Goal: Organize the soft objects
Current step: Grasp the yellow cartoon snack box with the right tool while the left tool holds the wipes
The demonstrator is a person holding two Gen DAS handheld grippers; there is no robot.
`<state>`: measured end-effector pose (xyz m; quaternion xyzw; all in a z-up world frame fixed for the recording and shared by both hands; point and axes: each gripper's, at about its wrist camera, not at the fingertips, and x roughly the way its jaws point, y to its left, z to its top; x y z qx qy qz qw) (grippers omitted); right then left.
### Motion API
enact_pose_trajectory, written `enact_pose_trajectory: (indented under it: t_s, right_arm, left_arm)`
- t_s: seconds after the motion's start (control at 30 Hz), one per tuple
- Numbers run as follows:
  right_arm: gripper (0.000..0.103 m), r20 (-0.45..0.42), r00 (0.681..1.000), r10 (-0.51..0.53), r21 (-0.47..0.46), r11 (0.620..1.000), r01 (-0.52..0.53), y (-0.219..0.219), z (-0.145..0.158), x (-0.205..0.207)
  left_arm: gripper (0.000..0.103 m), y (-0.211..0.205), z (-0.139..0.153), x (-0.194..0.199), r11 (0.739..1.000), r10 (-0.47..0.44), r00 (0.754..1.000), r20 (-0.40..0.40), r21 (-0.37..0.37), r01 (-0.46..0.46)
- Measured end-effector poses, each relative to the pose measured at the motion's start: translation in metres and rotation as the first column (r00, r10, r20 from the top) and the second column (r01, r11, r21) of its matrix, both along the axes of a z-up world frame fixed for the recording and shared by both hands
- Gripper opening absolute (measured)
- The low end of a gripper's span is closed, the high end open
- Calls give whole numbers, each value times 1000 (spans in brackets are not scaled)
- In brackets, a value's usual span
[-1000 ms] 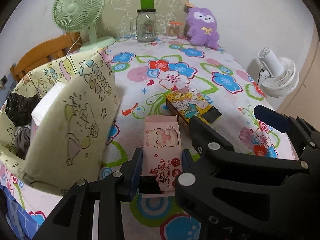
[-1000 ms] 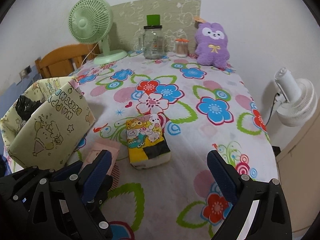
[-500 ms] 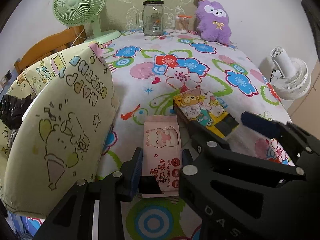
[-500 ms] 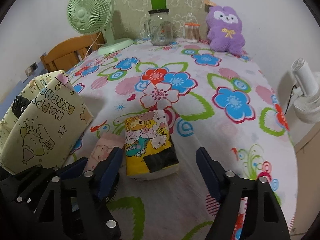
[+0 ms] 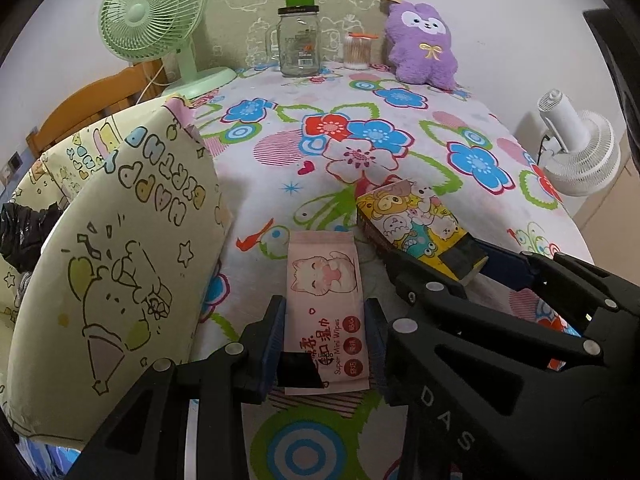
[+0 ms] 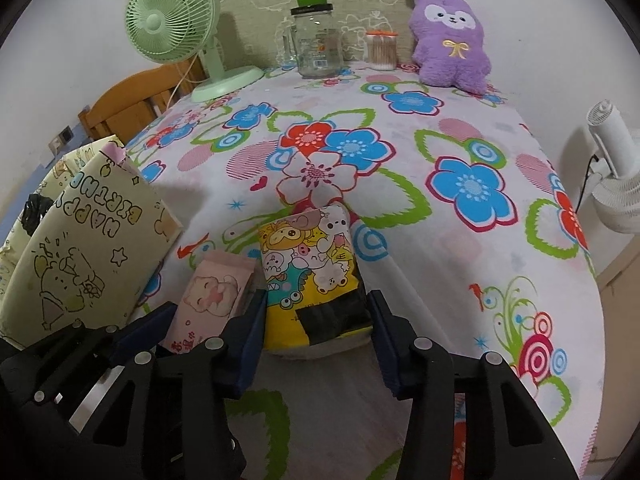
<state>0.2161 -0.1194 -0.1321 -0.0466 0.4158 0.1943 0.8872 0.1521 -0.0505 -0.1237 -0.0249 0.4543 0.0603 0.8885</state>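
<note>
a: start at your left gripper [image 5: 325, 342]. its pads sit tight against both long sides of the pink wet wipes pack [image 5: 326, 292], gripping near the end closest to you, so that pack is held.

b: and my right gripper [image 6: 316, 334]?

a: its jaws have just been closing. the yellow cartoon tissue pack [image 6: 310, 276] is between them, and both pads now look to be touching its sides. whether they truly squeeze it, i can't say; the soft pack shows little denting.

b: where do the two packs lie?

a: side by side on the flowered tablecloth [image 6: 460, 264], toward the near edge of the tabletop and left of its middle, the pink one on the left, almost touching the yellow one. you took each by its near end, probably so the far end stays free to slide in first.

b: slide in where?

a: my guess is the pale yellow birthday gift bag [image 5: 120, 264] standing at the left edge of the tabletop, just beside the pink pack. its mouth faces away from the left camera, so i can't tell how open it is.

b: anything else out there?

a: along the far edge stand a green fan [image 6: 176, 24], a glass jar [image 6: 316, 48], a cotton swab tub [image 6: 382, 50] and a purple plush toy [image 6: 450, 40], well apart from your hands. the plush is soft too, so it likely waits its turn.
</note>
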Motion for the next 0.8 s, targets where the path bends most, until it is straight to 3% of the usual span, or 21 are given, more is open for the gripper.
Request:
enact_pose_trajectory:
  t_s: [0.8]
  right_arm:
    - [51,47,987,-155,25,988,154,-38,17,-48]
  left_arm:
    - [40,-28,18,-34,992,-128,991,37,13,127]
